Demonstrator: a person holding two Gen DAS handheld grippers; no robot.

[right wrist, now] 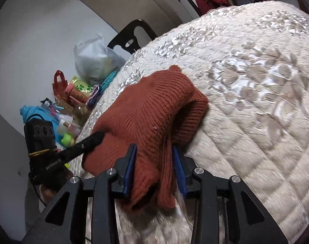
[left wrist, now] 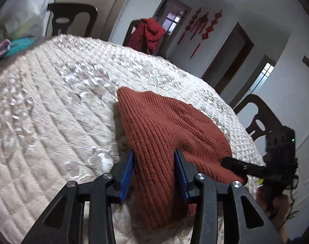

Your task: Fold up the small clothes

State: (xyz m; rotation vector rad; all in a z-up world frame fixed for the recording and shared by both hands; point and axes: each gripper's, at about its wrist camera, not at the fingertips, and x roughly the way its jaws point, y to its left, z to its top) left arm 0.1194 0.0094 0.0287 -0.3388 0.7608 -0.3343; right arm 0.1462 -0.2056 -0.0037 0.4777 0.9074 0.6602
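**Lin:** Two grippers, both clamped on the same rust-red knit garment (left wrist: 154, 134). Left gripper (left wrist: 153, 154): blue pads (left wrist: 127, 174) pinch a thick bunch of ribbed fabric between them, cloth runs down past the pads toward the camera.

**Dev:** Right one?

**Lin:** Right gripper (right wrist: 154, 148) same story. Its pads (right wrist: 130, 168) squeeze a gathered fold, loose edge hanging below the pads. Neither jaw is released.

**Dev:** Where's the garment sitting?

**Lin:** On the cream quilted cover (left wrist: 52, 111) of the table, near the edge closest to the cameras. Held ends are lifted; far part lies on the quilt. In the right wrist view it's doubled over, rolled ribbed hem (right wrist: 195, 113) on the right side.

**Dev:** Grippers see each other?

**Lin:** Yes. Left wrist view shows the right gripper coming in from the right, finger (left wrist: 235, 163) on the garment's edge. Right wrist view shows the left one from the left, finger (right wrist: 87, 144) touching the cloth.

**Dev:** Surroundings?

**Lin:** Quilt is blurred. Clutter at the table's far-left edge: grey plastic bag (right wrist: 95, 59), small red bag (right wrist: 59, 85), bottles (right wrist: 69, 126), teal item (left wrist: 20, 44). Dark chairs (left wrist: 73, 18) around the table, one draped with a red checked cloth (left wrist: 148, 32). Red hanging ornaments (left wrist: 203, 26) on the white wall.
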